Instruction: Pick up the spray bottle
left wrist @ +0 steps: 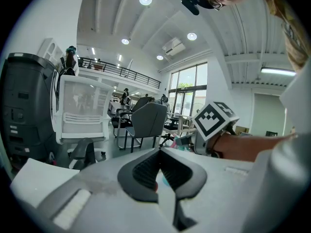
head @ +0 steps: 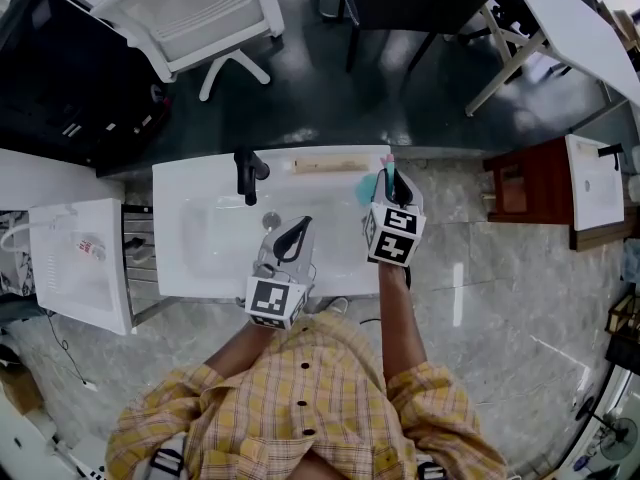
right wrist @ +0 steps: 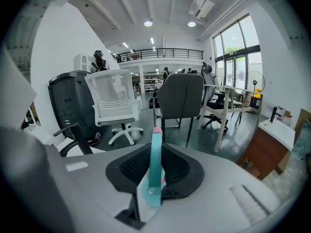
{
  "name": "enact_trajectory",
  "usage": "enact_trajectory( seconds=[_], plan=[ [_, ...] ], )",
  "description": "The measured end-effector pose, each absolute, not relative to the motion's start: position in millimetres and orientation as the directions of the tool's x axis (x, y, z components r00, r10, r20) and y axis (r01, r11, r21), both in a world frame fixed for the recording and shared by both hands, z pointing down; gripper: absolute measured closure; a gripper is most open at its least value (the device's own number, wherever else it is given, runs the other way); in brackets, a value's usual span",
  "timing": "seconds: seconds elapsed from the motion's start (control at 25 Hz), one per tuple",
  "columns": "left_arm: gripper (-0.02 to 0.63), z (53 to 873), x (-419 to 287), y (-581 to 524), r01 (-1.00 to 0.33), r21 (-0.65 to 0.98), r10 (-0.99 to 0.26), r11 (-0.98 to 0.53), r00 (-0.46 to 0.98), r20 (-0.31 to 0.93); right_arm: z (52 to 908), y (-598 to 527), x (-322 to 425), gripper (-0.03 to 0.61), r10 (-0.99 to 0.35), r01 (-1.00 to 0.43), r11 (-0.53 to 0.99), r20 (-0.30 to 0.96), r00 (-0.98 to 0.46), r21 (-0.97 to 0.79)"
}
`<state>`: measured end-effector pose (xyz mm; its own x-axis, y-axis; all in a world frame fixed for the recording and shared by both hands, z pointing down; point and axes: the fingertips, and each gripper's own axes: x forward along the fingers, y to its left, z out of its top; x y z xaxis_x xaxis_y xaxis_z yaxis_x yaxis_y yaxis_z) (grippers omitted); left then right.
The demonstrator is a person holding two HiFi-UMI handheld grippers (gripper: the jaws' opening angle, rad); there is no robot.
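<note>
A teal spray bottle (head: 364,189) stands at the back right corner of the white sink (head: 200,263). My right gripper (head: 392,182) reaches it from the near side. In the right gripper view the bottle's teal head with a pink tip (right wrist: 155,154) rises between the dark pads (right wrist: 131,168), which lie against it on both sides: the right gripper (right wrist: 156,152) is shut on it. My left gripper (head: 296,232) hangs over the sink basin, jaws together and holding nothing. From the left gripper (left wrist: 159,154) the right hand's marker cube (left wrist: 215,120) shows ahead to the right.
A black faucet (head: 247,173) stands at the sink's back edge, with a drain (head: 271,220) in the basin and a pale wooden stick (head: 330,165) on the back ledge. A white cabinet (head: 80,263) sits left, a brown cabinet (head: 525,188) right, and chairs (head: 190,13) beyond.
</note>
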<state>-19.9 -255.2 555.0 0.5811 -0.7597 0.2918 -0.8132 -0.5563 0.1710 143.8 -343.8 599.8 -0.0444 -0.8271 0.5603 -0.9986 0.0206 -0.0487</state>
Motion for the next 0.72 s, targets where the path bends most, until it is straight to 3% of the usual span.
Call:
enact_trajectory(
  seconds=[0.72],
  plan=[
    [0.614, 532.3, -10.0, -235.1, -0.814, 0.15, -0.775, -0.561, 0.58, 0.252, 565.7, -320.0, 148.2, 0.515, -0.864, -0.997, 0.048, 0.498, -0.075, -0.066]
  ],
)
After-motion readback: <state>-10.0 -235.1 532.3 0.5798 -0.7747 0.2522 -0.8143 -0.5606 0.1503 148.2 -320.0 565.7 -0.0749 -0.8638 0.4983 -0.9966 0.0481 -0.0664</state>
